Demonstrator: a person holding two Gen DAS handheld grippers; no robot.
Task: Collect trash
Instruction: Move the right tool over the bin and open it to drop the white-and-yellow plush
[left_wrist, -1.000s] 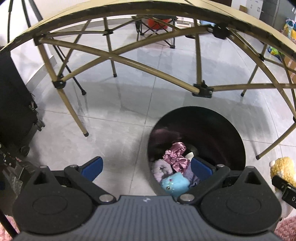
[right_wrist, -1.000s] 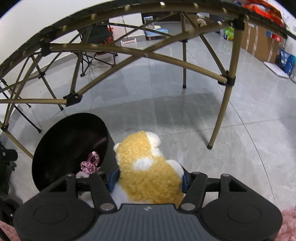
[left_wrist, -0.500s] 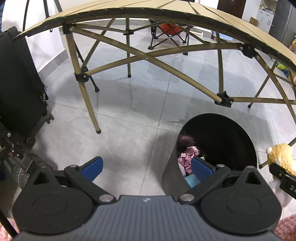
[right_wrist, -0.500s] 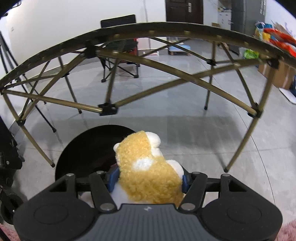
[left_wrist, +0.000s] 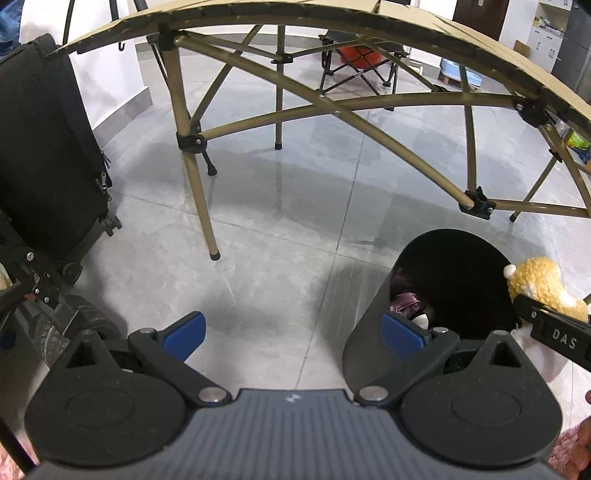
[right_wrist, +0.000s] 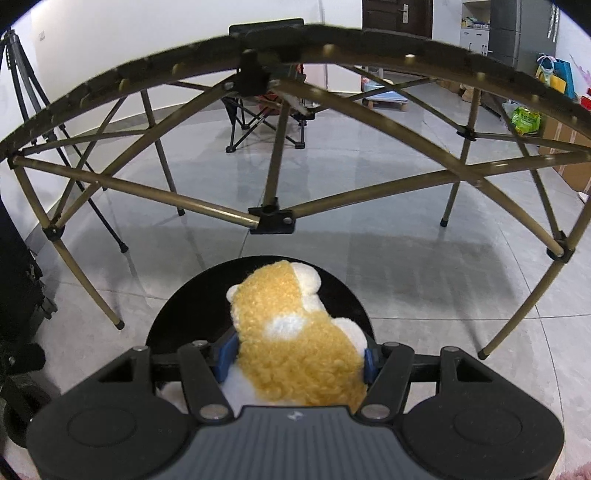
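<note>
While the right gripper (right_wrist: 299, 360) clenched the plush (right_wrist: 291, 339) above the bin's (right_wrist: 177, 314) open mouth, the left gripper (left_wrist: 293, 330) hung released over bare floor (left_wrist: 280, 236) beside the bin's left rim, table legs (left_wrist: 197, 199) standing well beyond

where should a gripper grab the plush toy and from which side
Across its body, below the head, coming from the tail end, as the right gripper does now. The plush toy is soft and narrowest side to side there, so the pads sink into its flanks, leaving the head free over the bin.
</note>
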